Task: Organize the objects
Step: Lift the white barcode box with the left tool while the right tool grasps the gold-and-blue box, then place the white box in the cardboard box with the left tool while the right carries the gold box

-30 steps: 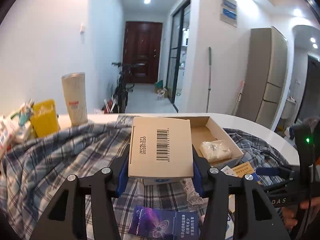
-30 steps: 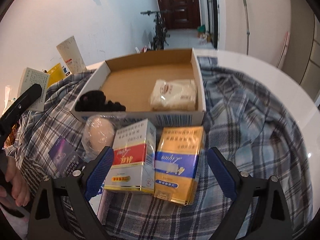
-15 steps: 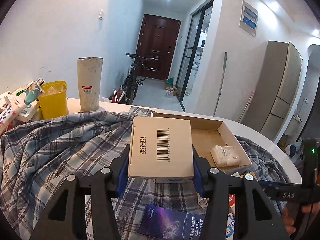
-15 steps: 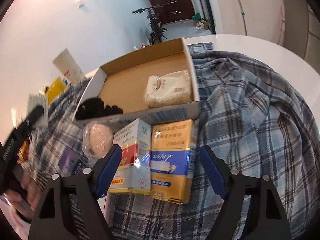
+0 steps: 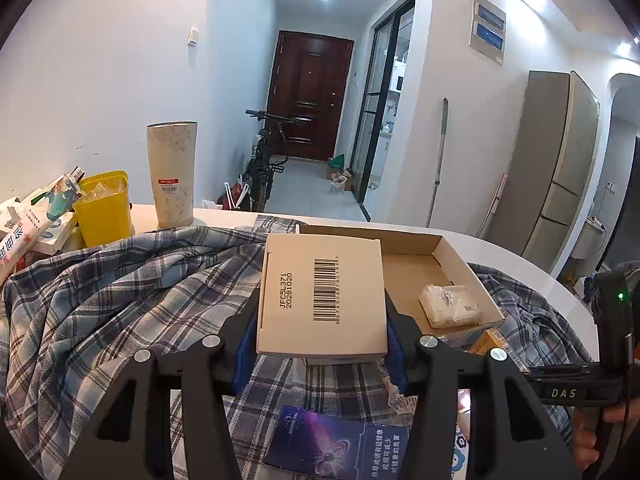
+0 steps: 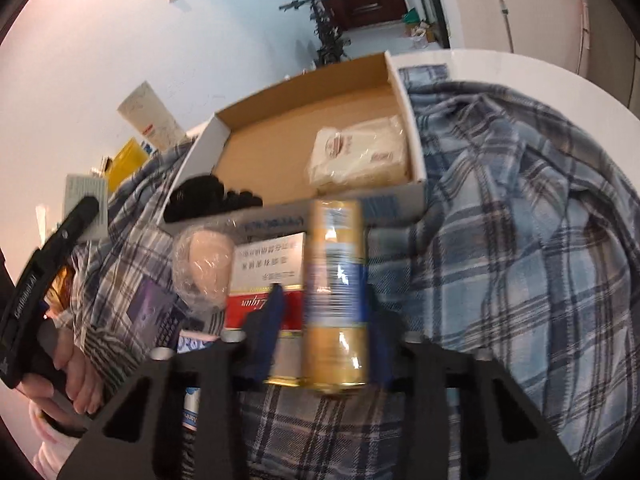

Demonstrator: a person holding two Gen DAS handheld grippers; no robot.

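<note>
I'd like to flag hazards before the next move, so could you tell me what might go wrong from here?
The right gripper pinches the gold box by its narrow sides, tipped on edge; it could twist or slip out on the way. In the cardboard tray, the white packet fills the near right corner, so the box might land on it. The left gripper holds a tan box close by, so the two could bump.

We see a white round-edged desk (image 5: 520,250) — a blue plaid shirt (image 5: 120,300) is spread over most of it. On its bare far-left edge stand a speckled tumbler (image 5: 172,174) and a yellow tub (image 5: 105,208), close together.
</note>
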